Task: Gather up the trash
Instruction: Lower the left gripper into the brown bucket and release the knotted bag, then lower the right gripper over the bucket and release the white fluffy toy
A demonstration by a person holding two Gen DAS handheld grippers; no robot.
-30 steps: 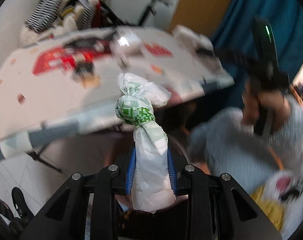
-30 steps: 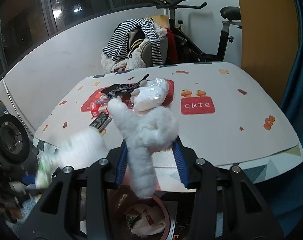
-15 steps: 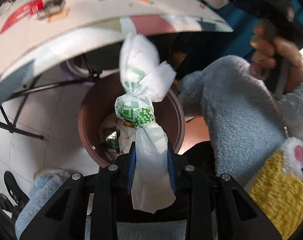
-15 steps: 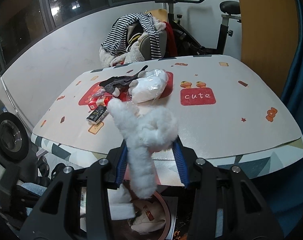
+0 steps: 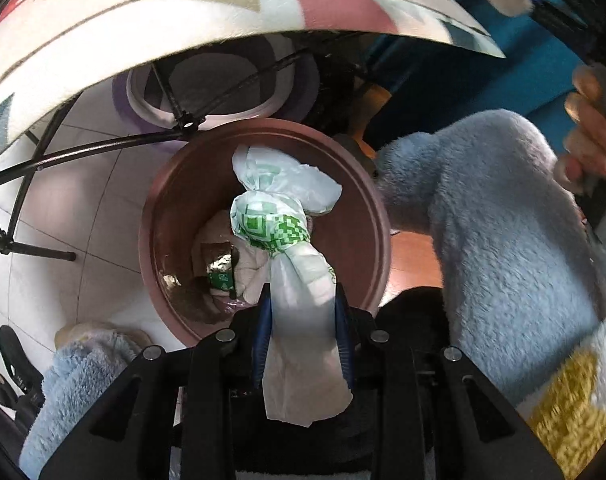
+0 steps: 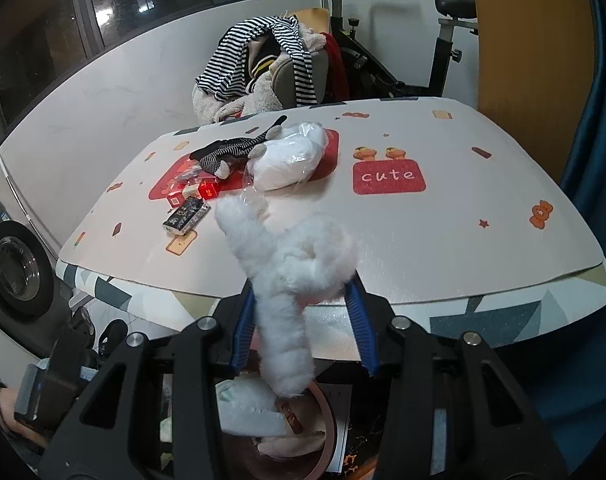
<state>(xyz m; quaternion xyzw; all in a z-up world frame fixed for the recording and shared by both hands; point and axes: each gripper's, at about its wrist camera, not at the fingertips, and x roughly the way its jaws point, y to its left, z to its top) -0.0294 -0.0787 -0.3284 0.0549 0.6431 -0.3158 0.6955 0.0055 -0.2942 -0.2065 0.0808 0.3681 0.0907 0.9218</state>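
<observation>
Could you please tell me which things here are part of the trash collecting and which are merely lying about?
Part of the job:
- knotted plastic bag in the left tool
- white fluffy wad in the right tool
- brown bin

Lying about:
- striped clothes
- exercise bike

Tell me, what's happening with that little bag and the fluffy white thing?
A person is tidying up trash with a gripper in each hand. The left gripper holds a knotted white-and-green bag right over the brown bin, its fingers just easing apart, bag between them. The right gripper holds a fluffy white clump above the table edge.
</observation>
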